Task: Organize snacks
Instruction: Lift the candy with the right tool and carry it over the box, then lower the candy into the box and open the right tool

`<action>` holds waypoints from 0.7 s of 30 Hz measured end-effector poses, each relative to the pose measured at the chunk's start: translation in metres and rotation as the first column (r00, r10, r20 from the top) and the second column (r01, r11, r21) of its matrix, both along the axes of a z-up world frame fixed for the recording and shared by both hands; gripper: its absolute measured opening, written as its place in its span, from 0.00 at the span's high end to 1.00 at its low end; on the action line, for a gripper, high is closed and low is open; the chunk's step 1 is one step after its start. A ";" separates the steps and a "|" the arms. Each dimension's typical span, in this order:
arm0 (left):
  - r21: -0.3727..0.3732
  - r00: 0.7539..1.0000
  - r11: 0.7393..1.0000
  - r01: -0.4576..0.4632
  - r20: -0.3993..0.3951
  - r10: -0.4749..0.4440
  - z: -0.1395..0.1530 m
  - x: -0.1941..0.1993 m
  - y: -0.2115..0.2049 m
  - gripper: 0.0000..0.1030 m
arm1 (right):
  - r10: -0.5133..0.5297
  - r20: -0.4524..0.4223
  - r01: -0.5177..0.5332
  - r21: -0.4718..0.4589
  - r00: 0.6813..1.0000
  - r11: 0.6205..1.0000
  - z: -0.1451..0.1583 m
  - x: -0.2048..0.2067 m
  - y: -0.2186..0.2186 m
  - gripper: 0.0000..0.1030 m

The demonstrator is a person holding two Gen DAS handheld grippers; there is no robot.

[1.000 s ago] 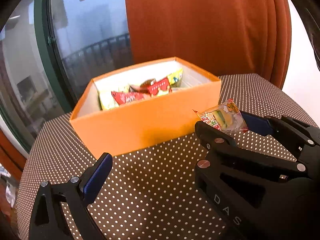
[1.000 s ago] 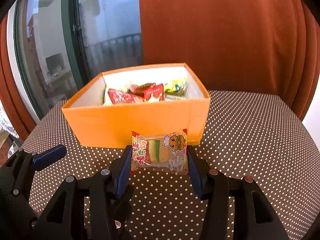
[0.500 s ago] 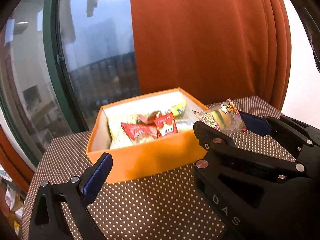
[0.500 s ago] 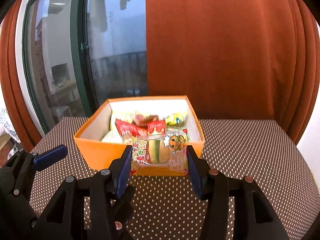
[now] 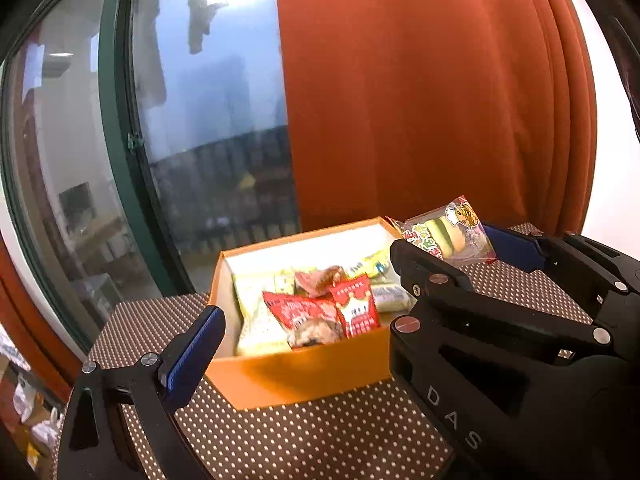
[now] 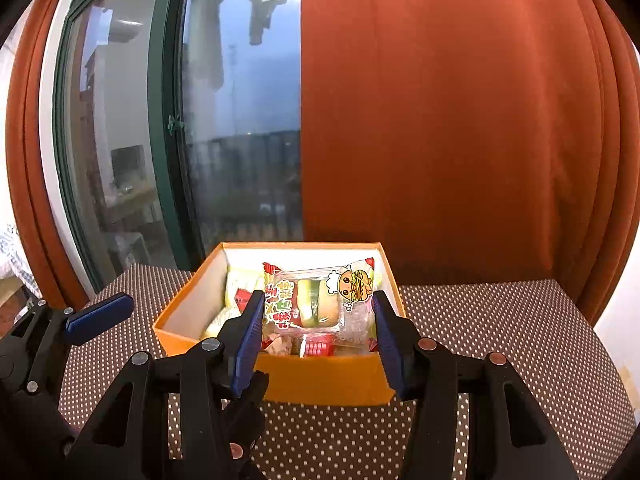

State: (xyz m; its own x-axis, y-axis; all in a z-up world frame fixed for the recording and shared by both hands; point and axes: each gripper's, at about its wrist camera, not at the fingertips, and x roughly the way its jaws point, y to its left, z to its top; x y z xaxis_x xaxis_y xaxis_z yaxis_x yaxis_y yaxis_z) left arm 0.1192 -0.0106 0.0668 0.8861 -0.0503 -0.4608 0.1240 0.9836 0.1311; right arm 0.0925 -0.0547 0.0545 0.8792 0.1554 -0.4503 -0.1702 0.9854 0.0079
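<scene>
My right gripper (image 6: 318, 306) is shut on a clear burger-gummy packet (image 6: 320, 298), holding it by its two side edges. In the right wrist view the packet hangs in front of the open top of an orange box (image 6: 320, 384). The box holds red packets (image 5: 320, 316) and pale yellow ones. In the left wrist view the right gripper (image 5: 456, 242) with the packet (image 5: 448, 232) is above the box's (image 5: 300, 372) right side. My left gripper (image 5: 316, 344) stands open and holds nothing. Only its left finger (image 5: 192, 356) shows; the right gripper hides the other.
The box stands on a table with a brown polka-dot cloth (image 6: 500, 320). An orange curtain (image 6: 440, 120) hangs right behind it, with a glass door (image 6: 240, 120) in a green frame to its left. The left gripper's blue pad (image 6: 100, 316) is close to my right gripper's left side.
Both grippers have risen together and now look down into the box. The held packet, before in front of the box's front wall, now shows over its open top.
</scene>
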 end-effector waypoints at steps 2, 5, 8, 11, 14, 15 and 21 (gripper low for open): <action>-0.002 1.000 1.000 -0.010 0.005 0.010 0.004 0.008 0.002 0.04 | 0.009 0.011 -0.009 0.003 1.000 1.000 0.003 0.006 0.002 0.47; -0.006 0.999 0.999 -0.032 0.007 0.032 0.009 0.019 0.004 0.04 | 0.014 0.023 -0.014 0.003 1.000 1.000 0.007 0.018 0.004 0.47; -0.001 0.998 0.998 -0.058 0.009 0.058 0.013 0.033 0.006 0.04 | 0.018 0.027 -0.018 0.007 0.999 1.000 0.009 0.032 0.007 0.47; 0.006 0.997 0.997 -0.081 0.005 0.081 0.014 0.048 0.008 0.04 | 0.021 0.024 -0.021 0.014 1.000 1.000 0.009 0.047 0.008 0.47; 0.009 0.995 0.995 -0.099 -0.010 0.099 0.011 0.062 0.009 0.04 | 0.018 0.018 -0.018 0.022 1.000 1.000 0.005 0.061 0.011 0.47; 0.012 0.995 0.995 -0.102 -0.014 0.102 0.010 0.066 0.010 0.04 | 0.016 0.014 -0.017 0.025 1.000 1.000 0.003 0.066 0.011 0.47; 0.070 0.990 0.987 -0.142 -0.007 0.143 -0.005 0.092 0.006 0.04 | 0.027 -0.025 -0.025 0.071 0.999 0.997 -0.014 0.093 0.007 0.47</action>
State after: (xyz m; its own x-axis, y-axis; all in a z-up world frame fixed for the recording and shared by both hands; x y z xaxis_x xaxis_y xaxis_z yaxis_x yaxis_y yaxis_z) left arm 0.2115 -0.0044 0.0618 0.8763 0.1082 -0.4694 -0.0148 0.9800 0.1983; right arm 0.1851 -0.0476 0.0408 0.8625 0.2102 -0.4602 -0.1942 0.9775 0.0825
